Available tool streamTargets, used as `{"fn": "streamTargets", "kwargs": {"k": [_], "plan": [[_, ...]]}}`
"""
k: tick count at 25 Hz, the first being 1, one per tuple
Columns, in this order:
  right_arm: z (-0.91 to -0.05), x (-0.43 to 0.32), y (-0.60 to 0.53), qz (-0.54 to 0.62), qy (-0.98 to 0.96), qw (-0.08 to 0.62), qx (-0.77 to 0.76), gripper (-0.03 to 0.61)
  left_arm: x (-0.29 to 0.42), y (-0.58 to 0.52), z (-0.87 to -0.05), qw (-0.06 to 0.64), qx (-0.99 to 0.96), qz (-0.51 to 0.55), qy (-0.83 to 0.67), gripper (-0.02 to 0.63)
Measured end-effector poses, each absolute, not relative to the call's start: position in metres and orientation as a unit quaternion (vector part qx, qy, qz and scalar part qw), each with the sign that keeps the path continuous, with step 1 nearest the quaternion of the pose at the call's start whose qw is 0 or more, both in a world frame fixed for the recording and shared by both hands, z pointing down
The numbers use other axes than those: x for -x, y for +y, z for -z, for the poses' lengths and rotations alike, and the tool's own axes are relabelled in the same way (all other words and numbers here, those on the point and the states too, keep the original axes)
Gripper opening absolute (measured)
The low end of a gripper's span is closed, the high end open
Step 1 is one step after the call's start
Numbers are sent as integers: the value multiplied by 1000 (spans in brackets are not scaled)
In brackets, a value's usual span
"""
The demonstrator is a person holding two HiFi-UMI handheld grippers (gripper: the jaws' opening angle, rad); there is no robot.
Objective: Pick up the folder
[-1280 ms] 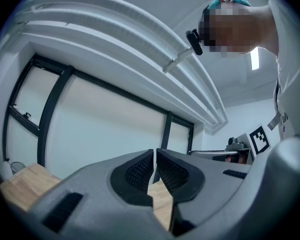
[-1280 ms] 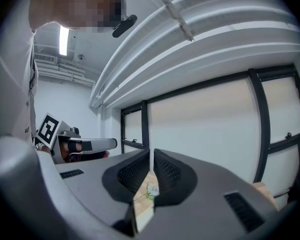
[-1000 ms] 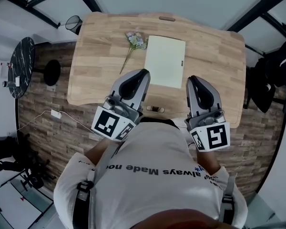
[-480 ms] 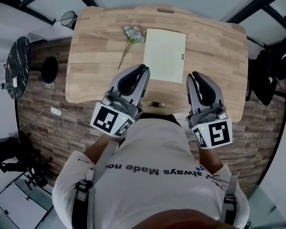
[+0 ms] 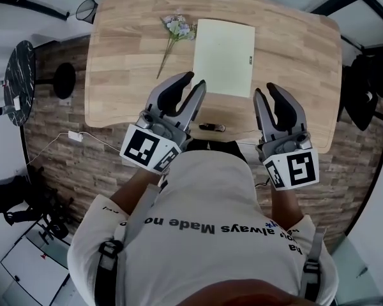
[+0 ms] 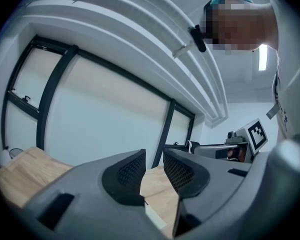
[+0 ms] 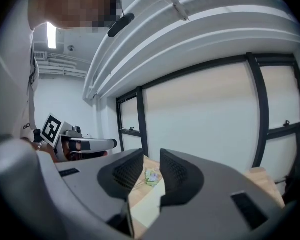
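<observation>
The folder (image 5: pixel 223 56) is a pale cream rectangle lying flat on the wooden table (image 5: pixel 293 50), toward the far middle. My left gripper (image 5: pixel 191 85) hovers just short of the folder's near left corner, and its jaws are opening with nothing between them. My right gripper (image 5: pixel 270 94) hangs to the right of the folder's near edge, jaws also opening and empty. In the right gripper view the folder (image 7: pixel 147 204) shows through the gap of the right gripper (image 7: pixel 151 165). In the left gripper view, table wood (image 6: pixel 157 181) shows between the pads of the left gripper (image 6: pixel 154 160).
A sprig of flowers (image 5: pixel 177 29) lies left of the folder, touching its far corner. A small dark object (image 5: pixel 212 127) sits at the table's near edge between the grippers. A black round side table (image 5: pixel 19 81) and a bin (image 5: pixel 86 8) stand at the left.
Both grippers have sunk toward the table. Their jaws, shut in the earlier frames, now stand slightly apart. The folder has not moved.
</observation>
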State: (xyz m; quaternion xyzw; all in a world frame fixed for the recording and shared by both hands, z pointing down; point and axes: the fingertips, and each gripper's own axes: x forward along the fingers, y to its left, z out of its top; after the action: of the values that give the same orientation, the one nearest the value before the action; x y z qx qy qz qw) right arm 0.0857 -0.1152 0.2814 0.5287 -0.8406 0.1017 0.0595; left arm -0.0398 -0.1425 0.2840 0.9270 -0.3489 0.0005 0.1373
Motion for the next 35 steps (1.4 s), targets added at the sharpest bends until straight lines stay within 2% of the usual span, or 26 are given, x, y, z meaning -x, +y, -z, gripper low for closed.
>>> {"fn": "streamTargets", "kwargs": {"k": [17,35], "plan": [[-370,-102,-145,-161,-824,88,-537,198,39,-172,-383,206,-914,-51,-346,192],[-491,-109,-166,-229,-807,131,-528,247,43,-200,-503,265,-890,-107,-356,252]]}}
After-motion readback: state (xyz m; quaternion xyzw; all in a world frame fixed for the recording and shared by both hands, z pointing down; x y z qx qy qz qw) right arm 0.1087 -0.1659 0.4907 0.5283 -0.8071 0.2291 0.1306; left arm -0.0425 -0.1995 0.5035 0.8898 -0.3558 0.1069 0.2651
